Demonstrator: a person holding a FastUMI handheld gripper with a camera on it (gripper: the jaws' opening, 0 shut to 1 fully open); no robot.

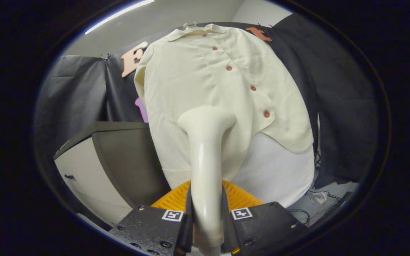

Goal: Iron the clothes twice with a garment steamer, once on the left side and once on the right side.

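Note:
A cream button-up shirt [205,81] hangs on a hanger against the booth's black wall, over a white board [279,170] that shows below its hem. My gripper [206,213] is shut on the handle of a cream garment steamer [205,149], both fingers pressing its sides. The steamer's head [206,119] points away from me and rests on or just off the shirt's lower part, left of the row of brown buttons [253,88]. I cannot tell if it touches the cloth.
A dark grey panel and a white cabinet side [94,170] stand to the left of the fingers. An orange ribbed part [176,199] sits just behind them. Loose wires [319,199] lie on the floor beyond the right finger.

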